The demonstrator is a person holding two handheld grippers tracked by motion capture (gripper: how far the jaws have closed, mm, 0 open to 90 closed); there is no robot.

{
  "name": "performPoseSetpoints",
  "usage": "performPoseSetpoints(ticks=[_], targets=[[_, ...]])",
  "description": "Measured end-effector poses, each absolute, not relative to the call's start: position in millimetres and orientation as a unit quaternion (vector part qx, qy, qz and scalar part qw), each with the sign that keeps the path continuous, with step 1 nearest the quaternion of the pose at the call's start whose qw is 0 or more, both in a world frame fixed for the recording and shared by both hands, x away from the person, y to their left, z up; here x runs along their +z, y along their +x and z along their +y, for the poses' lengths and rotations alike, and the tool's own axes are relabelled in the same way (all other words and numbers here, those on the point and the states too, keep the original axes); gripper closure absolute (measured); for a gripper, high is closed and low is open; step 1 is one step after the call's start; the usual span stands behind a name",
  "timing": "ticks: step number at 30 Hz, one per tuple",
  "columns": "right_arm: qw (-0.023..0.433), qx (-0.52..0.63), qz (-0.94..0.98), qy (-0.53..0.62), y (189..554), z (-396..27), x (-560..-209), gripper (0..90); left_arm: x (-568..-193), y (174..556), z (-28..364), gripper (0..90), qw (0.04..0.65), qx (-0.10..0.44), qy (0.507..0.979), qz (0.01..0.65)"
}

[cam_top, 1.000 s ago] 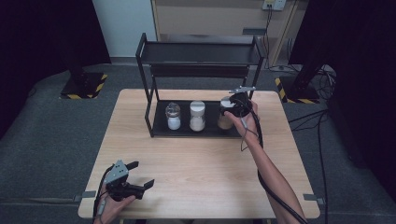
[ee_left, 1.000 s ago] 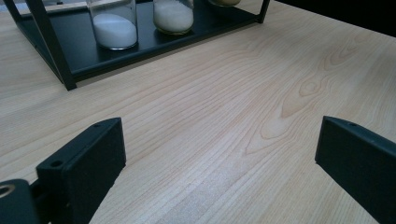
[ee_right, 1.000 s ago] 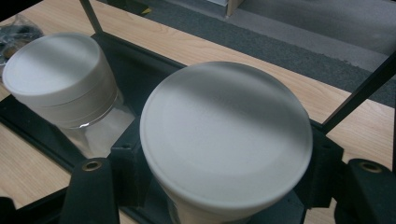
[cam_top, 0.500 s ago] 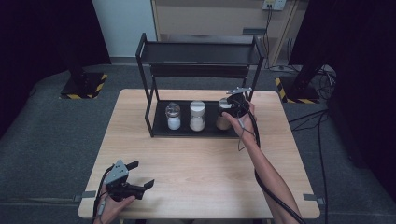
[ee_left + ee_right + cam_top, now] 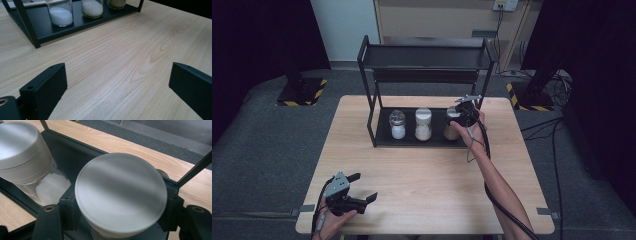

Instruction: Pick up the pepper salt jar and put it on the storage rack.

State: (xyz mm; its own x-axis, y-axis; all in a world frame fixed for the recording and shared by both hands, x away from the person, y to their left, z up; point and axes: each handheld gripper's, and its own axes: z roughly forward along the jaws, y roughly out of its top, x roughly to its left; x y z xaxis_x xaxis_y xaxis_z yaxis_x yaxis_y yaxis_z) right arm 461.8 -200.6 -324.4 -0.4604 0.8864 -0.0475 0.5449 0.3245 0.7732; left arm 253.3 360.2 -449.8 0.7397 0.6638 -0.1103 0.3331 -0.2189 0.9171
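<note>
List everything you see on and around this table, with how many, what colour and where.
Table: one, light wood, centre of the room.
Rack: one, black, two-tier, at the table's far edge.
Jars: three, clear glass, in a row on the rack's bottom shelf; left jar with white powder, middle jar with white grains and a white lid, right jar with tan contents and a white lid.
Floor mat: grey, around the table.
Left gripper: one, black, open, near the table's front left edge.
Right gripper: one, black, shut on the right jar under its lid.
</note>
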Motion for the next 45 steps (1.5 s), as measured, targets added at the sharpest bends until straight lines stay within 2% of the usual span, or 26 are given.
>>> performPoseSetpoints(ticks=[18,24,29,45], targets=[[0.239,0.363,0.774,0.46,458,-204,-332,32.9,-450,253,360,0.7,0.533,0.155,0.766,0.325],[0.247,0.379,0.768,0.453,454,-206,-329,19.4,-449,253,360,0.7,0.532,0.155,0.767,0.324],[0.247,0.387,0.77,0.442,451,-206,-318,12.1,-449,253,359,0.7,0.532,0.155,0.767,0.323],[0.271,0.43,0.767,0.392,422,-206,-279,9.2,-450,254,359,0.7,0.534,0.155,0.765,0.325]])
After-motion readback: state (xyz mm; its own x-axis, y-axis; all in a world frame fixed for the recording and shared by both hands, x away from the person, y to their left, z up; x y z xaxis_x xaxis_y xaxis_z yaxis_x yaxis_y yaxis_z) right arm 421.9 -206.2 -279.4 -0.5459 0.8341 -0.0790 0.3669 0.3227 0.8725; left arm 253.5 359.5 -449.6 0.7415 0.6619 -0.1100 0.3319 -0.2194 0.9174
